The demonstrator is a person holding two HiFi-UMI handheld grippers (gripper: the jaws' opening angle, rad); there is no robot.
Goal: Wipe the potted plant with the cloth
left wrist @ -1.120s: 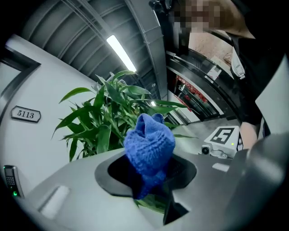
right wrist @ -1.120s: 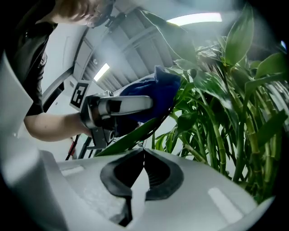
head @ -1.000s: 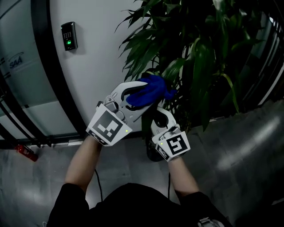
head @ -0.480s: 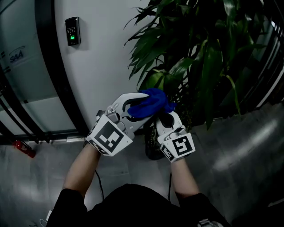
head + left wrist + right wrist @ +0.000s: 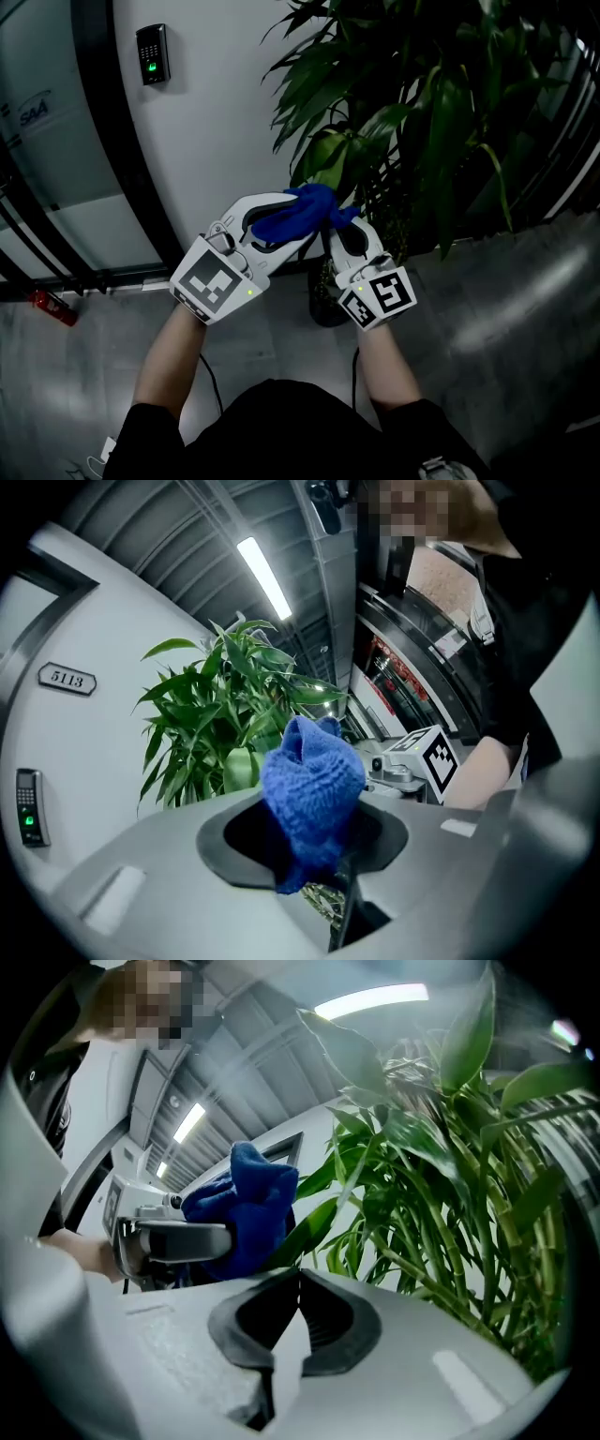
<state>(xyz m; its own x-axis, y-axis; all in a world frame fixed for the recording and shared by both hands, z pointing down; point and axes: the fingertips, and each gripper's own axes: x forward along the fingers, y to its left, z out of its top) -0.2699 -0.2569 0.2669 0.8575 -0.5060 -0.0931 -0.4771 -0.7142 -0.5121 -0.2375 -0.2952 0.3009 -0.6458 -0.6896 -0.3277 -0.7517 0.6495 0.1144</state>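
Note:
The potted plant (image 5: 422, 103) fills the upper right of the head view with long green leaves. Its dark pot (image 5: 325, 309) stands on the floor below my hands. My left gripper (image 5: 292, 214) is shut on a bunched blue cloth (image 5: 302, 208), which is held up against the lowest leaves (image 5: 323, 155). In the left gripper view the cloth (image 5: 312, 785) bulges out between the jaws. My right gripper (image 5: 343, 232) sits just right of and under the cloth. Its jaws are shut, tips meeting (image 5: 299, 1275), and a leaf (image 5: 314, 1227) lies just beyond them.
A white wall (image 5: 216, 112) with a keypad (image 5: 152, 54) stands behind the plant. A dark door frame (image 5: 103, 141) runs down the left. A red object (image 5: 54, 309) lies on the grey floor at the far left. A cable (image 5: 208, 389) trails by the person's body.
Both grippers stay close together at the plant's lower leaves. The left gripper and cloth have slid slightly left and down, and the right gripper has followed.

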